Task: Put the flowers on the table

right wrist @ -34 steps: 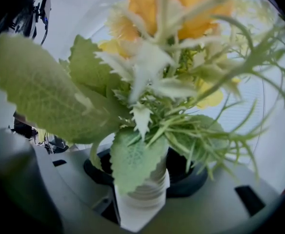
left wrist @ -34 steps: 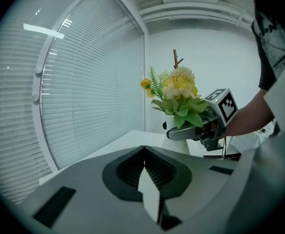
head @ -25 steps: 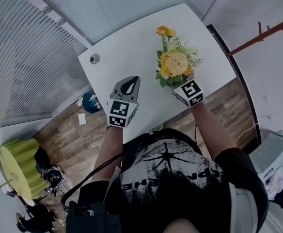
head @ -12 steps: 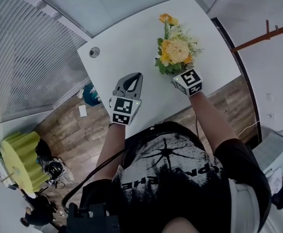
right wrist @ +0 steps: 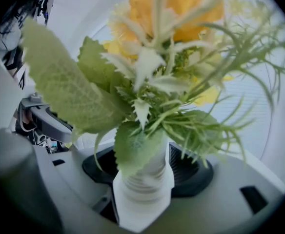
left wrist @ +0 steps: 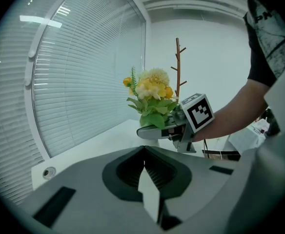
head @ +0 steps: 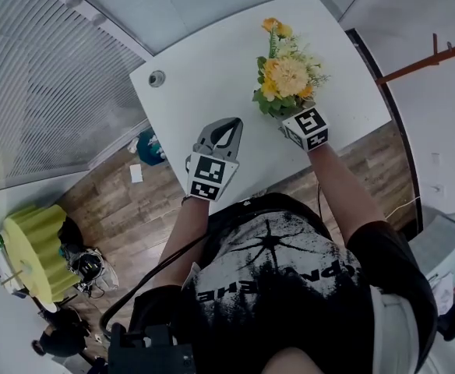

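Two sets of fingers reach out ahead of me, each backed by a cube of black-and-white square markers [head: 309, 128]. Lettering on my black shirt [head: 278, 287] runs upside down and I cannot read it whole.

My right gripper [left wrist: 152, 131] has a white ribbed vase [right wrist: 145, 184] standing upright between its fingers. Those fingers have just been opening and now stand wide on either side of the vase. The vase holds the flowers [head: 288, 76]: a big pale-yellow bloom, smaller orange and yellow heads, white sprigs and broad green leaves that spill over its mouth. From the left gripper view the foot of the vase looks to be down at the tabletop [head: 212, 68], though I cannot be sure it rests there.

Left of the vase and nearer to me, my left gripper [head: 232, 127] hovers over the tabletop's near edge, its fingers pressed together on nothing.

Further left of the vase and beyond it, a round metal grommet [head: 156, 78] sits in the plain white tabletop. Past that corner hang pale slatted blinds [head: 48, 76]. Beyond the vase stands a brown branched coat stand [left wrist: 177, 67]. Wood-plank floor [head: 134, 209] shows below the near edge, with a yellow-green round stool [head: 29, 248] well off to the left.
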The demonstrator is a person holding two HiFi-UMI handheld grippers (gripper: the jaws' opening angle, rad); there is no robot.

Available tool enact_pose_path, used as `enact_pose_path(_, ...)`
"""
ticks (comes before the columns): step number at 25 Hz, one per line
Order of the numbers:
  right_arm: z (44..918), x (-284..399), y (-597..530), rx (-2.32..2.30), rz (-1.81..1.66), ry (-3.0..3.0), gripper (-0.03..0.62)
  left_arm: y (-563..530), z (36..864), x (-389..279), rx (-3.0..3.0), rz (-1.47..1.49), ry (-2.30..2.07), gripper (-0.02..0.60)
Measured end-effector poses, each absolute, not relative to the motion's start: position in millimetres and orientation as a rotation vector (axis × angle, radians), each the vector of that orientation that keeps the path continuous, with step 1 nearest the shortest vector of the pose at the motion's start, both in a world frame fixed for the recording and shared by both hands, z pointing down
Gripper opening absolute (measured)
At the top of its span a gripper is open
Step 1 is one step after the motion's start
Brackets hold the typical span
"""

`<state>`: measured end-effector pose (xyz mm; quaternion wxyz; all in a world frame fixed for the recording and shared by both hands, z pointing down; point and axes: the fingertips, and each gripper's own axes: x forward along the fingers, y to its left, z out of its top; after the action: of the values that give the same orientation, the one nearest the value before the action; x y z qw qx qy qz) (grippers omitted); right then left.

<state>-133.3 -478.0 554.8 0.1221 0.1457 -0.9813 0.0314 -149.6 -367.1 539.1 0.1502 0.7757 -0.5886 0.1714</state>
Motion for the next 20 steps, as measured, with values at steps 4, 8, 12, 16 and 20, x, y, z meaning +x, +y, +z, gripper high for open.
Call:
enact_pose_path(4,558,-128,-473,0.432,0.086,-2.836,0.281,-364,536,-148,2.233,0.493,-1.694,0.012)
enact_pose_path(8,559,-115,-469,0.460,0.100,-2.817,0.281,-363,532,-147,2.236,0.487,-1.710,0.014)
enact_pose_path(12,565,-103,-459,0.469,0.137,-2.789,0.279,-364,529,-151,2.235,0.475,-1.731,0.014)
enact_pose_path(16,569,-86,-441,0.461,0.150,-2.747,0.279,-361,521,-146,2.254,0.468,-1.745,0.012)
enact_pose_path(20,562,-77,-424,0.426,0.154,-2.733,0.278,-358,512,-142,2.275,0.468,-1.761,0.012)
